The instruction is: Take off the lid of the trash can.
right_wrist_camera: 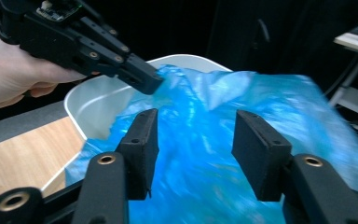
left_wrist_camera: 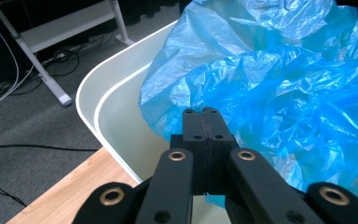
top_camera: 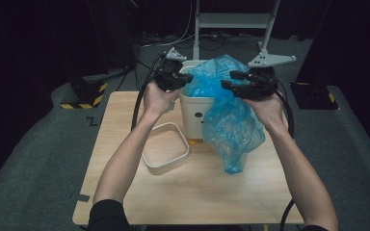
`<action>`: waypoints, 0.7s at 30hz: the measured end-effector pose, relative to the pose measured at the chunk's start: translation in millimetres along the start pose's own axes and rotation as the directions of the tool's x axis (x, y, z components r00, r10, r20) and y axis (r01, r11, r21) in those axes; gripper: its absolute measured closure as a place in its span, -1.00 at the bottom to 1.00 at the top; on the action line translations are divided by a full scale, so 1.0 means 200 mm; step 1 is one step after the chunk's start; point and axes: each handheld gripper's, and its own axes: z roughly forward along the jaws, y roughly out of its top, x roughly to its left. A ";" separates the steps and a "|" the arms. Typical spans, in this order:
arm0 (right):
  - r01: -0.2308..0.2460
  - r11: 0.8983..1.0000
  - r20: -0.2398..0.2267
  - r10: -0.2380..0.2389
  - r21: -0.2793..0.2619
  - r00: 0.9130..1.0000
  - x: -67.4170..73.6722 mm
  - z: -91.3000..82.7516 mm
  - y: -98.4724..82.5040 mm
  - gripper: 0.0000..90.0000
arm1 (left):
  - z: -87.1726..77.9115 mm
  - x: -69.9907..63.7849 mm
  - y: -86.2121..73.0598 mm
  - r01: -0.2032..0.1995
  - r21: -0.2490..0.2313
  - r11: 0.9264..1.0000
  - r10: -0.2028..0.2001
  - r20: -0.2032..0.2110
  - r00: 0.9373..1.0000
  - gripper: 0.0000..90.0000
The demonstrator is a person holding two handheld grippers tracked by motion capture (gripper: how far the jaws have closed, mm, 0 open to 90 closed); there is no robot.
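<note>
I am lining the white bin (top_camera: pixel 196 111), which stands toward the far edge of the worktop (top_camera: pixel 192 192), with the blue plastic bag (top_camera: pixel 231 122). The bag sits partly inside the bin's mouth, while most of it spills over the rim on my right side and hangs down the outer wall to the worktop.

My left gripper (top_camera: pixel 179 79) has its fingers (left_wrist_camera: pixel 204 128) pressed fully together at the bag's edge, just inside the bin's near-left rim. The film bunches against the tips, so I judge a fold is pinched there, though I cannot see the film between the pads. I hold that side to anchor the bag at the rim while the other side gets spread.

My right gripper (top_camera: pixel 236 83) hovers over the heap of plastic with its fingers (right_wrist_camera: pixel 142 142) parted and nothing clamped between them; the bag lies just beyond them.

The bin's loose rim ring (top_camera: pixel 165 147) lies on the worktop left of the bin, set aside so the mouth stays free for tucking the bag in.
</note>
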 end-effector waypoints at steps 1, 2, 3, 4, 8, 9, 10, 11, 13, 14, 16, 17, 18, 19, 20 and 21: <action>-0.005 1.000 0.008 0.005 0.007 1.000 -0.01 -0.01 0.00 0.08 | 0.00 0.00 0.00 -0.001 0.001 1.000 0.001 -0.001 1.000 0.99; -0.009 1.000 0.015 0.008 0.016 1.000 -0.02 -0.02 -0.01 0.07 | 0.00 0.00 0.00 0.000 0.001 1.000 0.000 -0.001 1.000 0.99; -0.016 1.000 0.018 0.015 0.027 1.000 -0.03 -0.02 -0.01 0.08 | 0.00 0.00 0.00 0.000 0.000 1.000 0.000 -0.001 1.000 0.99; -0.023 0.999 0.018 0.022 0.039 1.000 -0.04 -0.02 -0.02 0.15 | 0.00 0.00 0.00 -0.002 -0.001 1.000 0.002 -0.003 1.000 0.98; -0.043 0.997 -0.026 0.045 0.071 0.999 -0.05 0.00 -0.04 0.49 | 0.00 -0.01 0.00 -0.006 -0.005 1.000 0.006 0.000 1.000 0.95; -0.042 0.996 -0.029 0.044 0.079 0.999 -0.05 0.00 -0.04 0.55 | -0.01 -0.01 0.00 -0.008 -0.007 1.000 0.008 -0.002 1.000 0.94; -0.032 0.995 -0.033 0.035 0.092 0.999 -0.04 0.02 -0.04 0.64 | -0.01 -0.01 0.00 -0.007 -0.010 1.000 0.007 -0.002 1.000 0.90; -0.028 0.994 -0.032 0.031 0.102 0.999 -0.04 0.02 -0.04 0.71 | -0.02 -0.01 0.00 -0.002 -0.017 1.000 0.002 -0.003 1.000 0.84; -0.007 0.992 -0.027 0.011 0.124 1.000 -0.03 0.04 -0.04 0.86 | -0.04 -0.02 0.00 0.020 -0.035 0.999 -0.020 0.012 1.000 0.62; 0.002 0.991 -0.023 0.001 0.132 1.000 -0.02 0.05 -0.04 0.94 | -0.05 -0.02 0.00 0.028 -0.047 0.999 -0.026 0.025 0.999 0.49; 0.019 0.991 -0.011 -0.018 0.131 1.000 -0.01 0.05 -0.04 1.00 | -0.07 -0.03 -0.01 0.029 -0.057 0.998 -0.026 0.041 0.999 0.26; 0.025 0.992 -0.009 -0.024 0.127 1.000 0.00 0.05 -0.03 1.00 | -0.08 -0.04 0.00 0.031 -0.062 0.998 -0.028 0.048 0.998 0.19; 0.029 0.992 -0.007 -0.029 0.121 1.000 0.00 0.05 -0.03 1.00 | -0.09 -0.05 0.00 0.027 -0.064 0.998 -0.024 0.054 0.998 0.12; 0.030 0.993 -0.004 -0.030 0.112 1.000 0.01 0.05 -0.02 1.00 | -0.11 -0.06 0.00 0.026 -0.069 0.997 -0.022 0.060 0.998 0.08; 0.031 0.994 -0.002 -0.031 0.106 1.000 0.01 0.04 -0.02 1.00 | -0.12 -0.07 0.00 0.023 -0.079 0.997 -0.018 0.066 0.998 0.05; 0.031 0.994 -0.004 -0.031 0.102 1.000 0.01 0.04 -0.01 1.00 | -0.13 -0.08 0.01 0.024 -0.085 0.996 -0.018 0.069 0.997 0.02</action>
